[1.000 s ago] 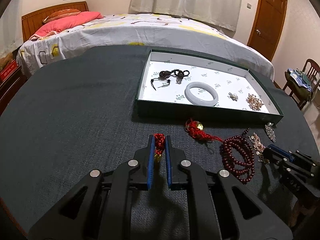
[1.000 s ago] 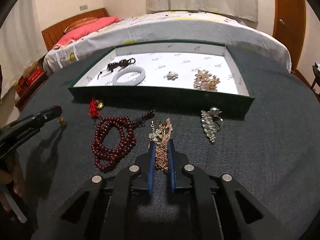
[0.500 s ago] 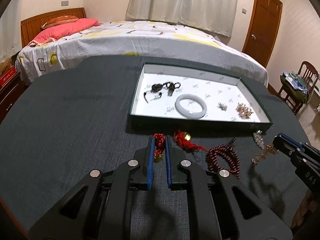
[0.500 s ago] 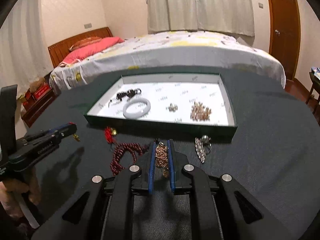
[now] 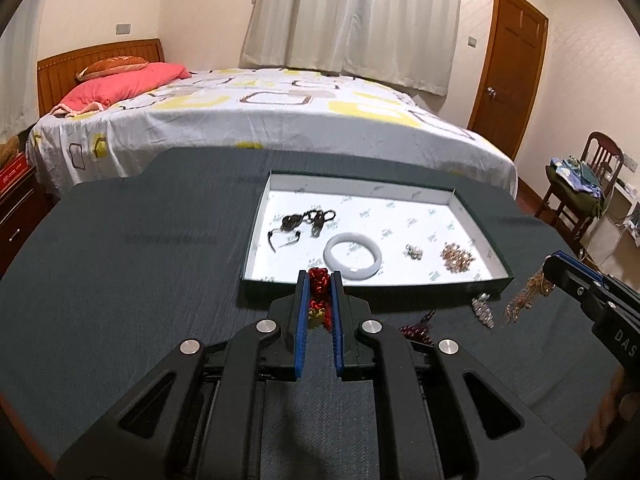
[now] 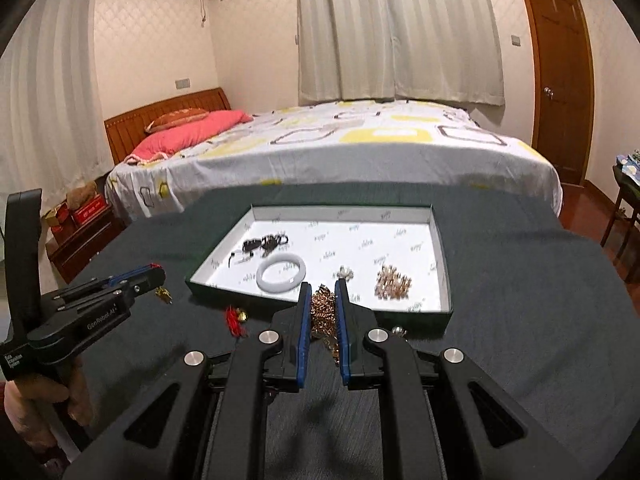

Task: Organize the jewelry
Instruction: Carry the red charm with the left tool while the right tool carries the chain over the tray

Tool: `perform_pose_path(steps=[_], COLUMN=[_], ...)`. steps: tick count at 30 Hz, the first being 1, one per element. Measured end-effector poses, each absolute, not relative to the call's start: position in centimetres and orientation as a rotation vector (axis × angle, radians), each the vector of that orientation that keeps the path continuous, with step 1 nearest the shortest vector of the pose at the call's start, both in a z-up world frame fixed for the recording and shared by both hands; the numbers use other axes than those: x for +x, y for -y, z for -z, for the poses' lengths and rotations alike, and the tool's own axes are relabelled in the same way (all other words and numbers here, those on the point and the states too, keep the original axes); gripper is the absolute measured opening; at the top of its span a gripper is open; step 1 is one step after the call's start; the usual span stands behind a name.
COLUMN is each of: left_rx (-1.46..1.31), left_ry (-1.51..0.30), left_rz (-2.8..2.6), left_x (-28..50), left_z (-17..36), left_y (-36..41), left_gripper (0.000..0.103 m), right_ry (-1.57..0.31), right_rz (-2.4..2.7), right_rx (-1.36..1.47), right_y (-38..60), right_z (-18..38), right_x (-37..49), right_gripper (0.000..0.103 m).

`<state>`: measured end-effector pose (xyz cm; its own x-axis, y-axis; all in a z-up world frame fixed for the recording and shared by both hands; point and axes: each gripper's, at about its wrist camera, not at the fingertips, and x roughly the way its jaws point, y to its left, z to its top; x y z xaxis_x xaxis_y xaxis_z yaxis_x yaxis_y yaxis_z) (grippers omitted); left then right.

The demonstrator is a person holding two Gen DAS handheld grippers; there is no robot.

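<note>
Jaws w/ red knot charm (image 5: 319, 292), prob. vertical

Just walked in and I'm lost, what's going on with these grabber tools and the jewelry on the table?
A person is sorting jewelry into a shallow white-lined tray on a dark table. The left gripper is shut on a red knotted charm, and the right gripper is shut on a gold chain piece; both are held above the table, just short of the tray. A white bangle, a dark corded piece and two small ornaments already lie inside. A second red charm and a silver piece remain on the table.
</note>
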<state>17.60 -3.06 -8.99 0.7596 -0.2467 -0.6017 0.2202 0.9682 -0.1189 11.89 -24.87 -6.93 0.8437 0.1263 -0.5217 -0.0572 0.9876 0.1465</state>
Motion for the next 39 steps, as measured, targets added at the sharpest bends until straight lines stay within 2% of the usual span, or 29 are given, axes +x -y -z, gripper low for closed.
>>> perform_pose_path(steps=[14,25,32,39], left_rx=[-0.051,-0.025,-0.028,0.009], left_ry=[-0.566,-0.508,-0.529,-0.64], left_rz=[0.326,0.389,0.386,0.374], left_x=[19.5,24.4,28.5,32.4], left_z=[4.9,3.2,5.6,10.3], left_y=[5.6,10.4,12.9,15.1], left_gripper=[0.01,0.01,0.011,0.011], right_ry=[-0.443,-0.388,-0.376,-0.484], right_rz=[-0.094,-0.066,-0.048,-0.013], right_rx=[0.111,0.117,0.114,0.128], right_y=[25.9,28.1,29.7,30.8], right_z=[3.2,2.0,4.5,9.0], right_x=[14.1,19.1,22.3,25.7], right_gripper=[0.012,0.012,0.012,0.012])
